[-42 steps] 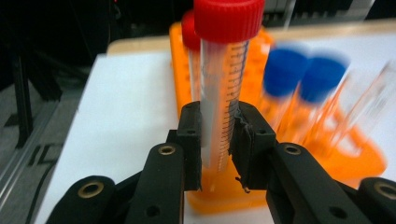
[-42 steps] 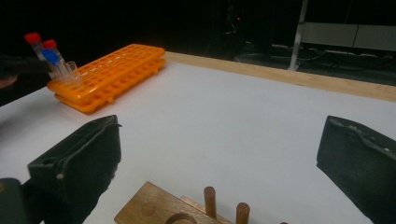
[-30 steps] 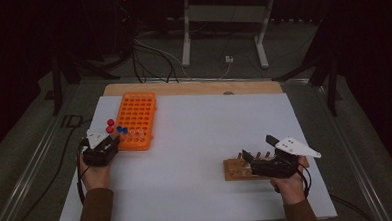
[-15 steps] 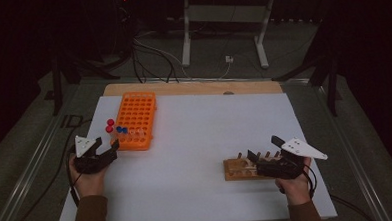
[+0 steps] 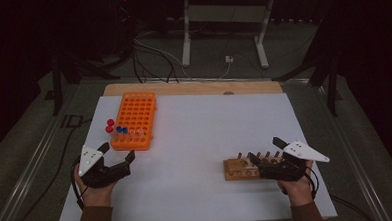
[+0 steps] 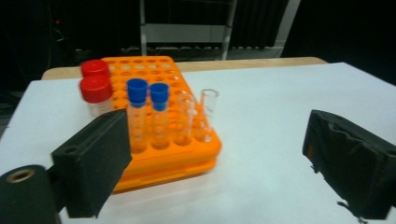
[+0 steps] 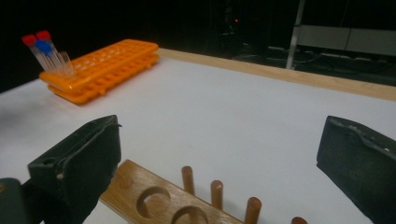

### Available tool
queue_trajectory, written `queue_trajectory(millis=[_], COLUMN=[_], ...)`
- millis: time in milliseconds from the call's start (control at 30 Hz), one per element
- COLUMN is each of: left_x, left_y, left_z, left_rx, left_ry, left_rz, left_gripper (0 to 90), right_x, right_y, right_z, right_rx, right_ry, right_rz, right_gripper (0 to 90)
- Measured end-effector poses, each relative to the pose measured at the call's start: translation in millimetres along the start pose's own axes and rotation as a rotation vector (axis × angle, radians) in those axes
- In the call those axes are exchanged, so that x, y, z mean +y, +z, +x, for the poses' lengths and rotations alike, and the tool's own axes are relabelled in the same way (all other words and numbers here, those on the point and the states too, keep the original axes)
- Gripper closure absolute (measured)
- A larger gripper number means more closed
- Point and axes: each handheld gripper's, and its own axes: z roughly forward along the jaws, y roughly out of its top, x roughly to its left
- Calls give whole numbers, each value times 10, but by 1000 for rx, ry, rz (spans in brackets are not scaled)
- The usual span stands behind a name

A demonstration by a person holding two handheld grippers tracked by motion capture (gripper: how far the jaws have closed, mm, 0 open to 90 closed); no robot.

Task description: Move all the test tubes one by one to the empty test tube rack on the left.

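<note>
Black jaws framed it all, and the left gripper point(image 5: 117, 157) was spread wide with nothing between the pads, having just been opening, hovering just short of the orange tube rack point(image 5: 135, 119) at that rack's near left corner. From the left gripper view, the same rack point(image 6: 187, 154) sat right ahead, and its near row carried two blue-capped tubes point(image 6: 147, 116) side by side, upright, with two clear uncapped tubes point(image 6: 198, 116) next to them along that row. Two red-capped tubes point(image 6: 95, 91) stood at the rack's left edge, one behind the other, though whether they sat in the rack's outermost holes or just beside it I couldn't tell.

Well apart from the orange rack, across the white table top point(image 5: 210, 135), the right gripper point(image 5: 265, 158) rested over the wooden peg rack point(image 5: 239, 168), its jaws also standing apart and empty. In the right gripper view, that wooden rack point(image 7: 154, 198) lay between and just under the two pads, round holes in front, a line of short upright pegs point(image 7: 217, 189) behind them. The person's right hand point(image 5: 296, 188) wrapped the gripper body at the rack's near end.

Farther off in that view, the orange rack point(image 7: 102, 65) showed small, capped tubes poking up at its far-left end. Beyond the orange rack ran the table's wooden edge strip point(image 5: 193, 87), and past that, a metal stand's legs point(image 5: 220, 34) rose on the dark floor.
</note>
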Motion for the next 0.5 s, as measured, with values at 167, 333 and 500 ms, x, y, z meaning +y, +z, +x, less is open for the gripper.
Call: queue_trajectory(millis=[167, 333, 500], left_x=[-5, -43, -58], left_y=[-50, -80, -54], left_z=[-62, -91, -135], left_rx=[-30, -50, -65], left_ry=[11, 9, 26], left_rz=[-2, 2, 10], left_gripper=[21, 6, 5], right_x=[-15, -26, -36], right_y=[15, 16, 11], right_z=[-6, -18, -42], right_rx=[7, 10, 4], right_ry=[-7, -10, 2], right_rz=[0, -2, -6], right_gripper=[0, 0, 0])
